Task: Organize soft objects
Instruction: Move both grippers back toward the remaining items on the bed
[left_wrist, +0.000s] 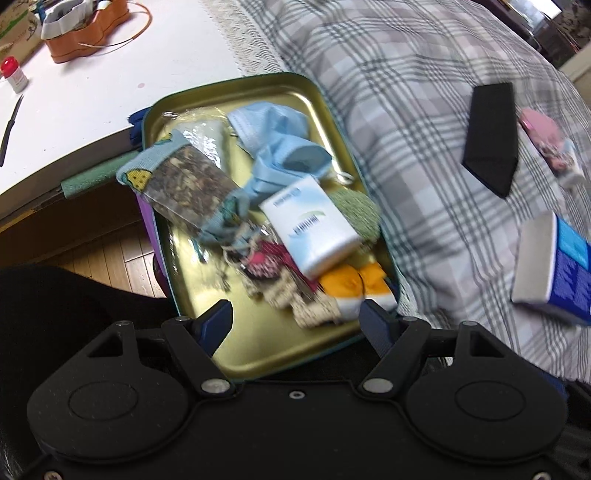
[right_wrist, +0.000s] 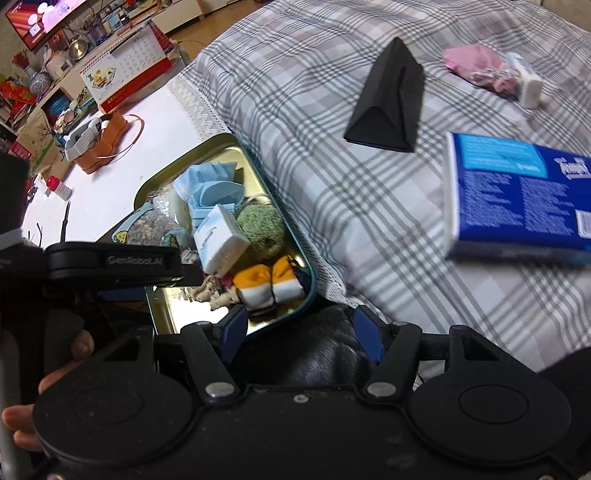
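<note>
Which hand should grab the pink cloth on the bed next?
Probably the right. Its tongs are open and empty, nearer the checked bed side where the pink cloth lies; the left tongs hang over the tin.

Setting: a lived-in home, a bedroom or bed-sitting room. A bed (right_wrist: 332, 166) in grey plaid bedding is filling the frame from 12 to 3 o'clock. A white table (right_wrist: 147, 147) is adjoining it at 10 o'clock, carrying a desk calendar (right_wrist: 125, 74) and an orange container (right_wrist: 107, 138). A television (right_wrist: 40, 18) is glowing at 11 o'clock above cluttered shelving. Wooden flooring (left_wrist: 110, 254) is showing at 9 o'clock in the left wrist view.
</note>
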